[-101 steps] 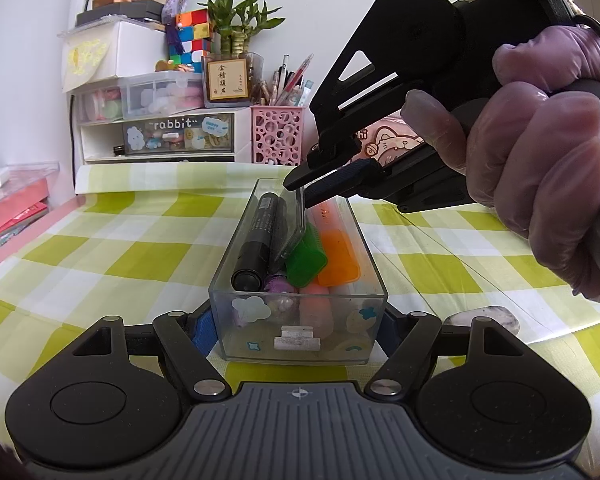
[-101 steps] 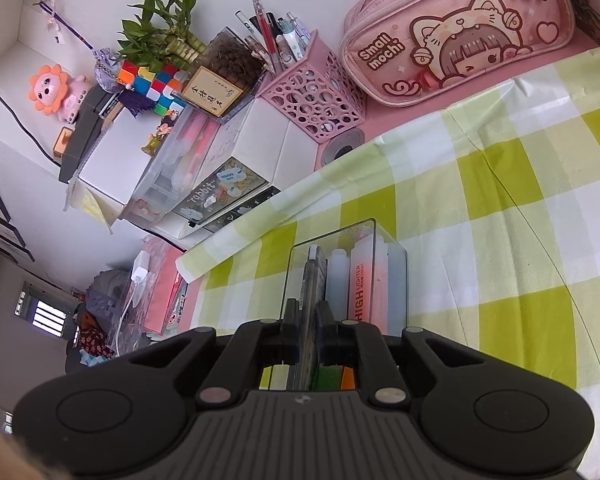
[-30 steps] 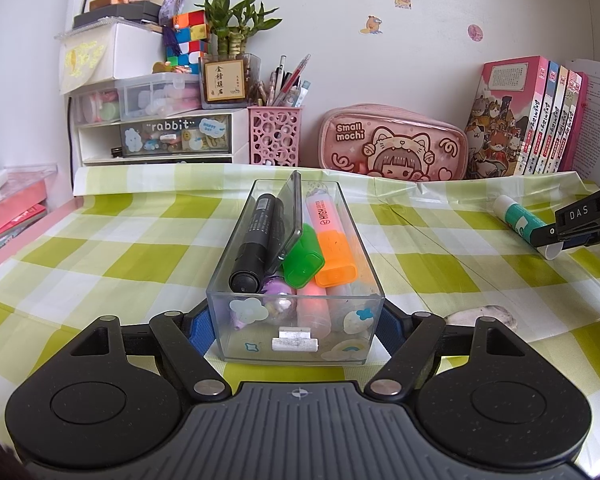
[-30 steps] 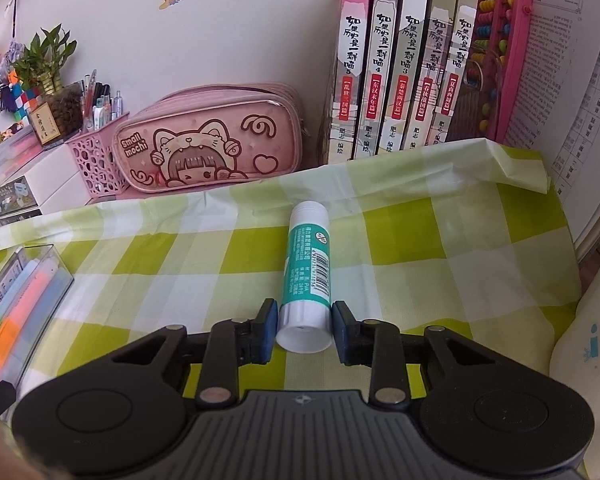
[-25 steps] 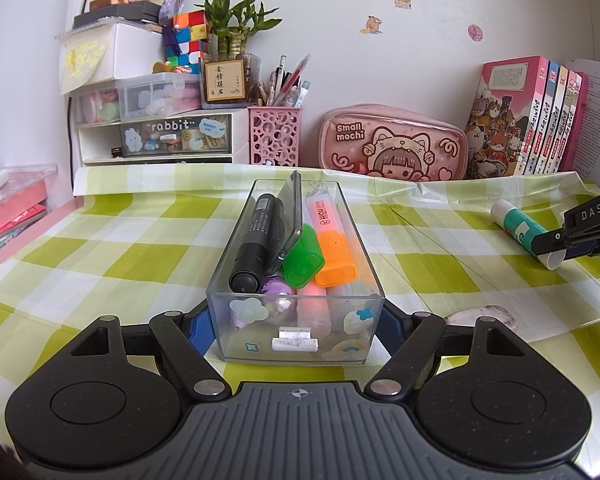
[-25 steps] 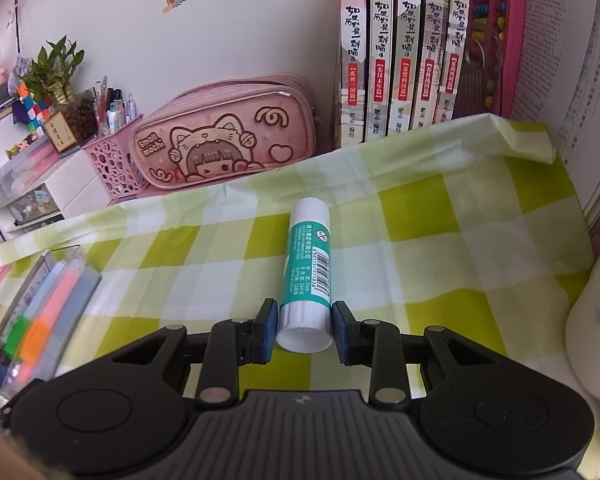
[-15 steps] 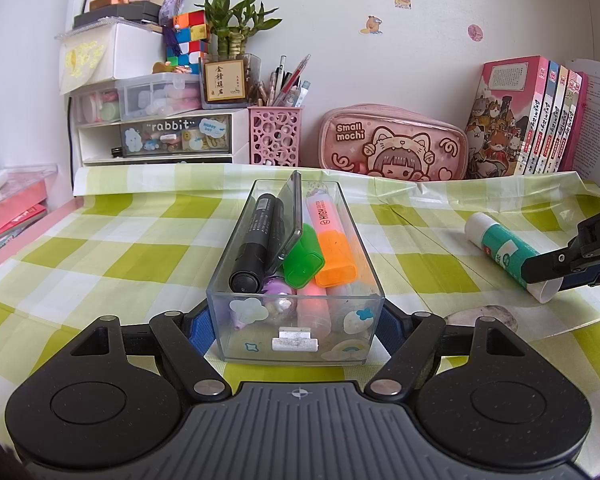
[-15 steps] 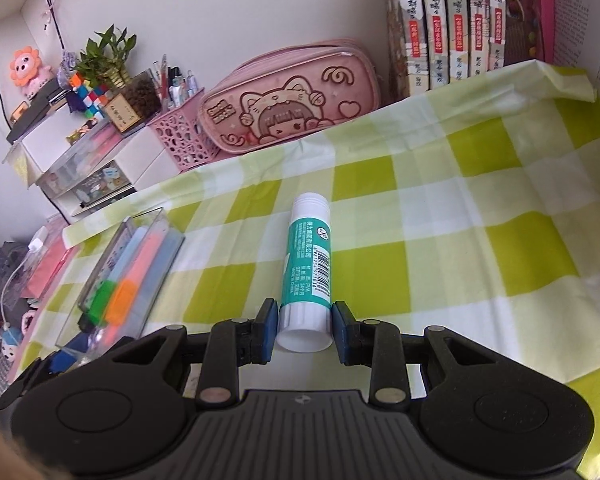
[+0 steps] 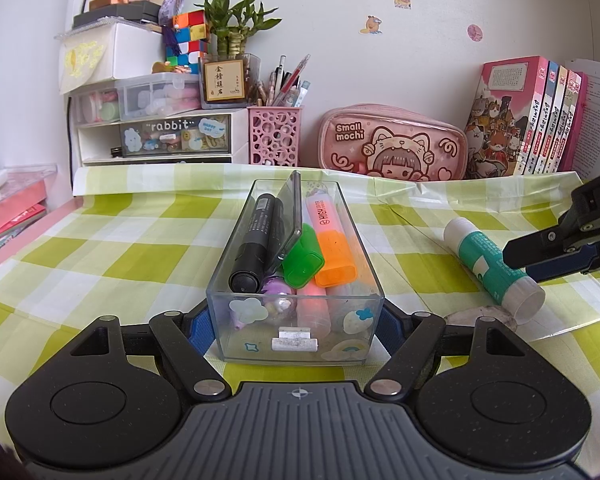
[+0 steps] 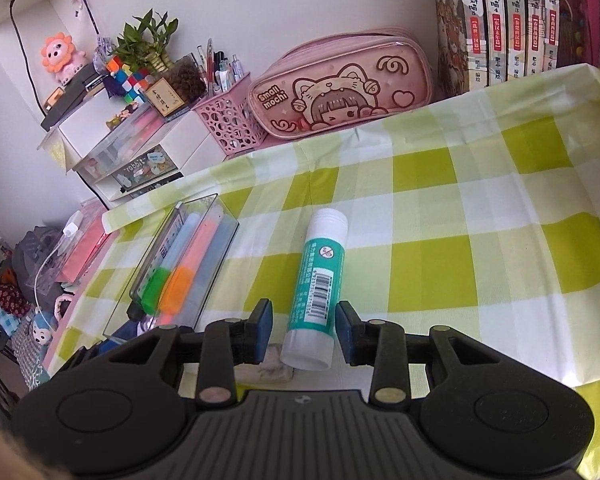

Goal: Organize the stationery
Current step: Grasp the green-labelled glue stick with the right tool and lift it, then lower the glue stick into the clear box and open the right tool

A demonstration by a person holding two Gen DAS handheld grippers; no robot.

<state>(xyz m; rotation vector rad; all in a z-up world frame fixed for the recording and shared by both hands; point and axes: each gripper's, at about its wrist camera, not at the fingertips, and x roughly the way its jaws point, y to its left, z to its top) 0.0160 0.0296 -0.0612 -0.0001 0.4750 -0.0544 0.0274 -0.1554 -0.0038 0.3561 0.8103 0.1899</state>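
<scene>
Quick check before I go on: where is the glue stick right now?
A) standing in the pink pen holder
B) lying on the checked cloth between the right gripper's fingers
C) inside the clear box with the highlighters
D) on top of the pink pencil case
B. The glue stick lies on the checked cloth between the right gripper, whose jaws are opening with gaps either side, outside the clear box.

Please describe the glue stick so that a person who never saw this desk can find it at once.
On the green-checked tablecloth, look right of the clear box of markers. The glue stick lies there between the right gripper's opening fingers: a white tube with a teal label and barcode.
</scene>
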